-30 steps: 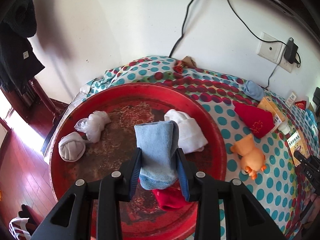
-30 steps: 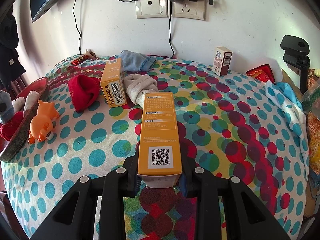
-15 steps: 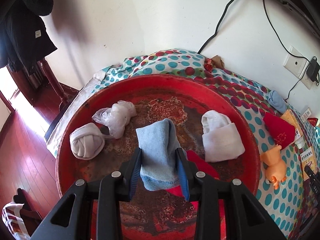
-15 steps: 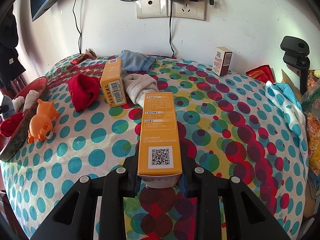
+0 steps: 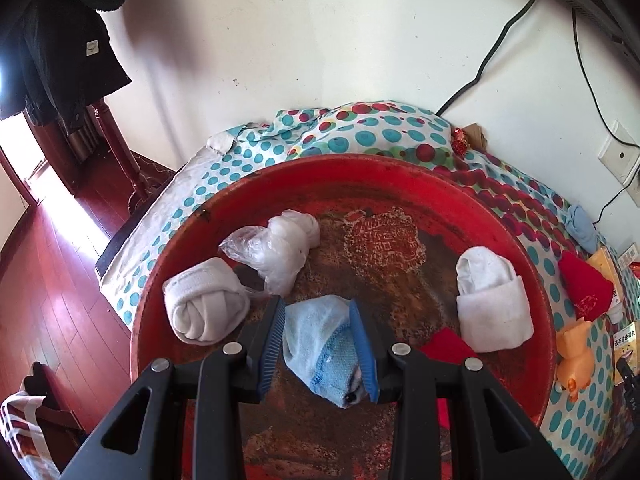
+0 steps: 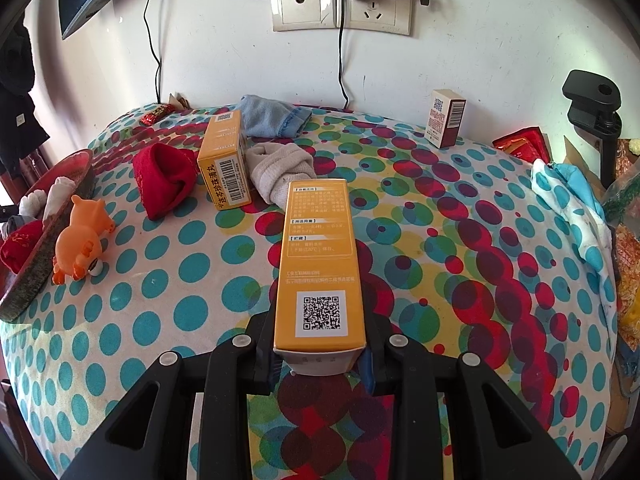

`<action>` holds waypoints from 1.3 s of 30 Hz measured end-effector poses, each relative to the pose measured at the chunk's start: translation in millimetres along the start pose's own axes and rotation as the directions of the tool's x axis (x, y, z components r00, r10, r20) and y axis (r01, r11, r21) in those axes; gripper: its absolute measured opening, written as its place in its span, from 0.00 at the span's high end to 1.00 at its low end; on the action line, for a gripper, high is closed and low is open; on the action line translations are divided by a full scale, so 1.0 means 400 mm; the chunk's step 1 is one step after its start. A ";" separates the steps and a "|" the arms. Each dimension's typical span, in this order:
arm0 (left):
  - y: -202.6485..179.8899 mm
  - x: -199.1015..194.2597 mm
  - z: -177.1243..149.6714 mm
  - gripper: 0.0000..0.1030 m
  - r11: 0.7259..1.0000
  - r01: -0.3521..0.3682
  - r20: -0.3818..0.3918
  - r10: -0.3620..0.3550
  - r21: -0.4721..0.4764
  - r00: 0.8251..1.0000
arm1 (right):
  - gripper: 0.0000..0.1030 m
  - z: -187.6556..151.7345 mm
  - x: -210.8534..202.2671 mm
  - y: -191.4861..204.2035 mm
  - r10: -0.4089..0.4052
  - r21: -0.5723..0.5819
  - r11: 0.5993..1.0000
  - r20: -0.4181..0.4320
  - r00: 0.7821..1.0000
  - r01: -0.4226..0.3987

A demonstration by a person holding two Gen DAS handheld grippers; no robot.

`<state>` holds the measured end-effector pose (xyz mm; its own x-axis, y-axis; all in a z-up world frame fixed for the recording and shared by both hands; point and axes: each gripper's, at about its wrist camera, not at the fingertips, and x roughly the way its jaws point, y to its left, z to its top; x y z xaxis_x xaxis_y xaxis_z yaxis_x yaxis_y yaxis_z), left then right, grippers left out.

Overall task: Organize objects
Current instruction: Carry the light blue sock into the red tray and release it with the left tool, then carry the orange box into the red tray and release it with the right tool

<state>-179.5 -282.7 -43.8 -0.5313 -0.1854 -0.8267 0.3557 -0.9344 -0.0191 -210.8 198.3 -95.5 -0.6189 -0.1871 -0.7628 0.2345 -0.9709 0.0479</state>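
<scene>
Jaws, left: the left gripper point(image 5: 318, 344) is clamped on a light blue sock point(image 5: 320, 340), its blue pads pressing the cloth from both sides.
Jaws, right: the right gripper point(image 6: 320, 354) is clamped on the near end of a long orange box point(image 6: 320, 264).
Sock, place: it hangs between the left jaws over the red tray point(image 5: 400, 172), low above the worn floor of the tray, with its cuff end toward the camera and its toe end pointing away.
Sock, long axis: it runs roughly along the jaws and tilts a little to the right at the near end.
Free spot: bare tray floor lies straight ahead of the sock and to its right, between a bagged white bundle point(image 5: 280, 250) on the left and a folded white sock point(image 5: 490, 304) on the right.
Close neighbours: a rolled white sock point(image 5: 204, 306) sits just beside the left finger, and a red sock point(image 5: 446, 344) lies just beside the right finger.
Nearer hand: the left one, already over the tray; from the right wrist view the tray shows only as a rim at the far left.
Box, long axis: it points away from the right jaws over the dotted surface point(image 6: 160, 300), toward a second orange box point(image 6: 225, 164) and a beige sock point(image 6: 284, 170).
Judgement: the release seems to depend on dropping the sock into that free spot without landing on the red one.
</scene>
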 end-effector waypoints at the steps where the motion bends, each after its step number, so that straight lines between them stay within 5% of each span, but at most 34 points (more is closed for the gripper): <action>1: 0.003 -0.002 -0.002 0.67 1.000 0.008 0.003 -0.008 -0.002 1.000 | 0.73 0.000 0.000 0.000 -0.002 -0.001 1.000 0.000 1.000 0.002; 7: 0.014 -0.024 -0.025 0.65 0.998 0.057 0.007 -0.057 0.000 0.998 | 0.73 -0.007 -0.010 -0.013 -0.014 -0.005 1.000 0.006 1.000 0.015; 16: 0.030 -0.108 -0.118 0.56 0.998 0.037 0.093 -0.032 -0.050 0.995 | 0.74 -0.024 -0.060 -0.082 0.003 0.029 1.000 0.057 0.998 -0.005; 30: -0.018 -0.159 -0.233 0.54 0.990 -0.105 0.232 0.080 0.098 0.969 | 0.74 -0.036 -0.103 -0.098 -0.159 0.050 0.986 0.055 0.986 0.156; 39: 0.045 -0.127 -0.220 0.54 0.997 -0.081 0.181 0.080 -0.002 0.980 | 0.73 0.030 -0.127 0.076 -0.127 0.037 0.992 0.111 0.986 0.123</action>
<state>-78.3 -263.4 -51.7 -0.6314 -0.3118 -0.7100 0.3995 -0.9156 0.0468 -181.3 176.5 -47.8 -0.7232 -0.0779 -0.6862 0.1281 -0.9915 -0.0225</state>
